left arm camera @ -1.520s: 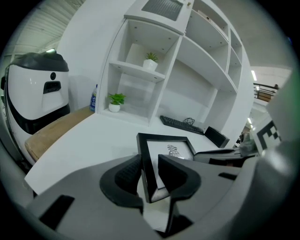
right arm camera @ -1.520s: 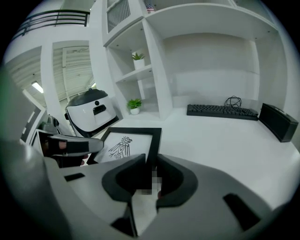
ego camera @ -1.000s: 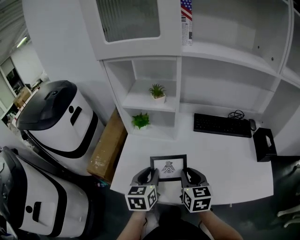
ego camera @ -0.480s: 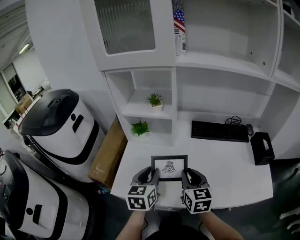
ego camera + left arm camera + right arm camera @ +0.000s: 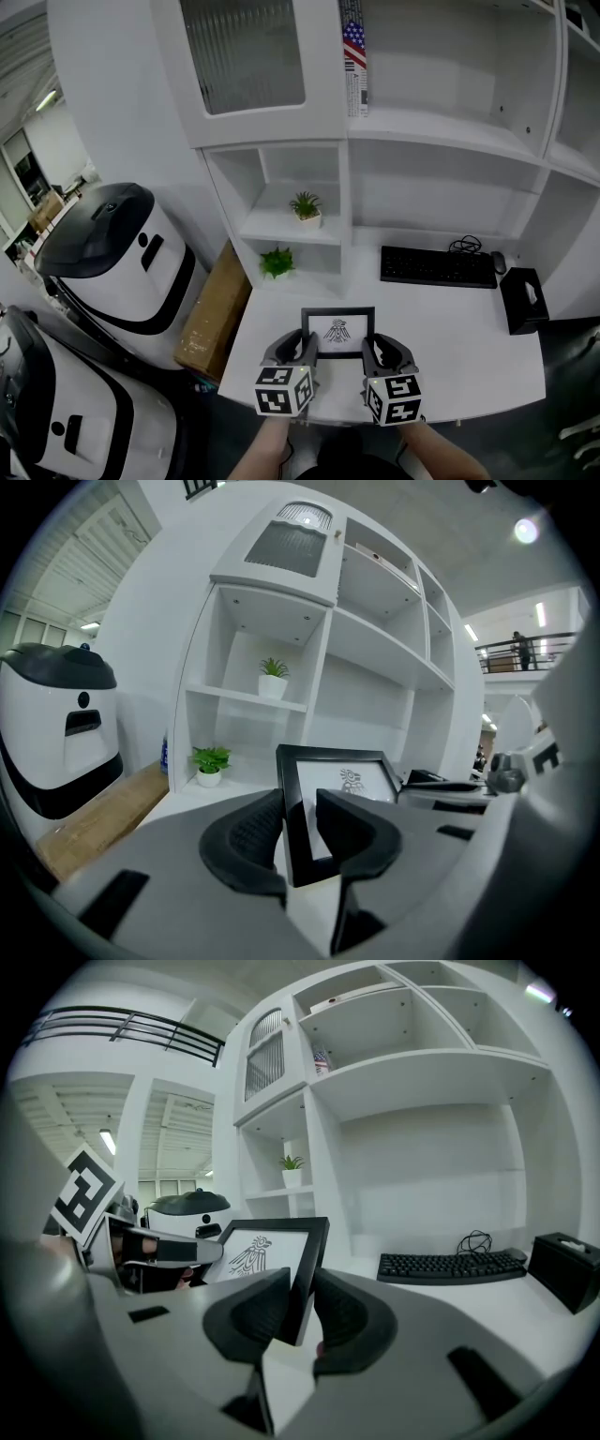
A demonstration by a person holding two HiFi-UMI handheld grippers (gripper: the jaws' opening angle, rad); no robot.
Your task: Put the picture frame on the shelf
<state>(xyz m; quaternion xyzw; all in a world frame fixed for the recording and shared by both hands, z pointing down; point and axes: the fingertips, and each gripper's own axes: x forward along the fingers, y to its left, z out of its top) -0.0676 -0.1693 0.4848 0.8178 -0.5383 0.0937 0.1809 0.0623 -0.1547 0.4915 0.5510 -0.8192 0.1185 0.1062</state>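
A black picture frame (image 5: pixel 337 333) with a bird-like drawing is held just above the white desk (image 5: pixel 469 347), near its front edge. My left gripper (image 5: pixel 302 349) is shut on its left side, and my right gripper (image 5: pixel 373 349) is shut on its right side. In the left gripper view the frame (image 5: pixel 342 785) stands upright with its left bar clamped between the jaws of the left gripper (image 5: pixel 300 827). The right gripper view shows the frame (image 5: pixel 267 1251) with its right bar pinched by the right gripper (image 5: pixel 302 1312). The white shelf unit (image 5: pixel 281 230) stands behind the desk.
Small potted plants sit on the shelf (image 5: pixel 306 206) and on the desk below it (image 5: pixel 277 262). A black keyboard (image 5: pixel 437 267) and a black box (image 5: pixel 522 300) lie at the right. White and black machines (image 5: pixel 112 253) and a cardboard box (image 5: pixel 211 305) stand at the left.
Both grippers keep their hold on the frame. The head view has shifted a little, so the shelves and keyboard sit slightly further left than before.
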